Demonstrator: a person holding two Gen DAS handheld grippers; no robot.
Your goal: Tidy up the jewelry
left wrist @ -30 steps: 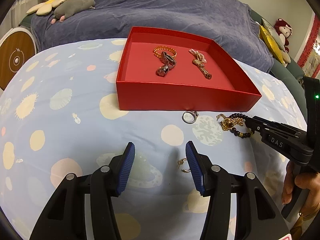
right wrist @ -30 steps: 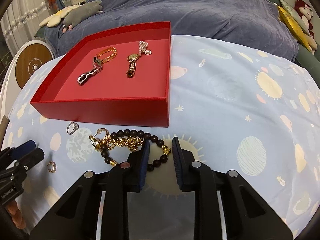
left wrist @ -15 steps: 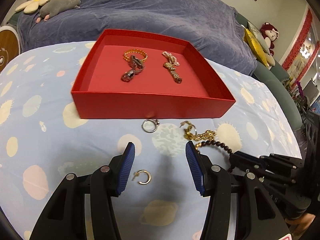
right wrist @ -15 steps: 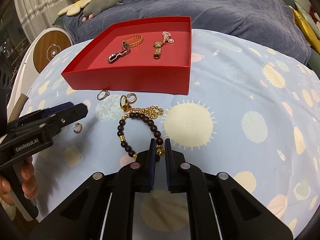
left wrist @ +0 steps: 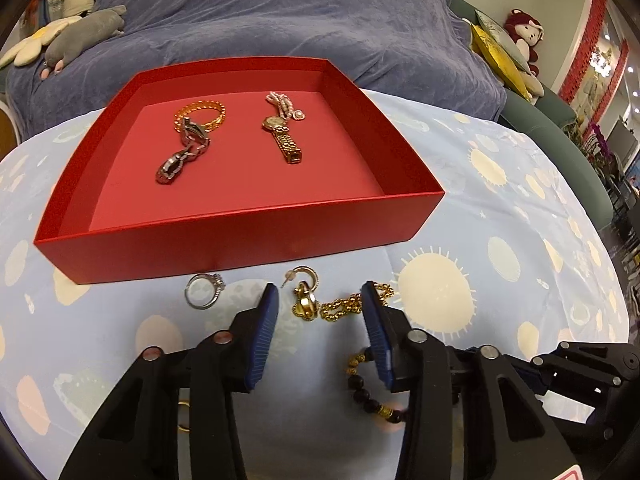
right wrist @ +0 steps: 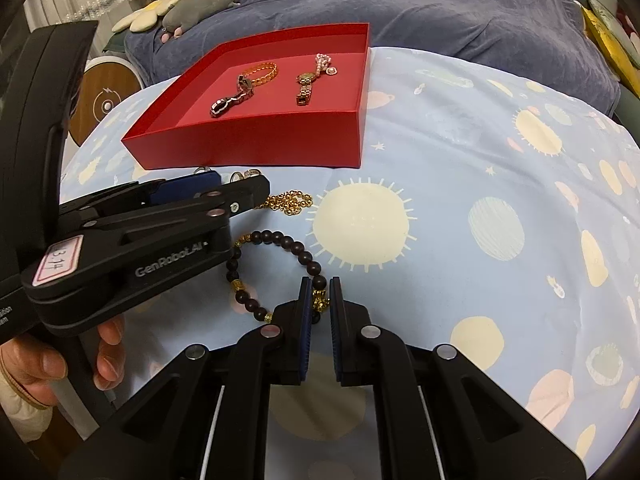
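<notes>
The right gripper (right wrist: pixel 319 300) is closed almost fully, its fingers clamping the dark bead bracelet (right wrist: pixel 280 264) at a gold bead. The bracelet lies on the patterned cloth (right wrist: pixel 460 200), near the red tray (left wrist: pixel 240 236). The left gripper (left wrist: pixel 320 312) is wide open and holds nothing; it hovers over the gold chain (left wrist: pixel 340 306). A silver ring (left wrist: pixel 203 290) lies just beside the tray's front wall. Two bracelets and a watch (left wrist: pixel 282 138) rest inside the tray.
</notes>
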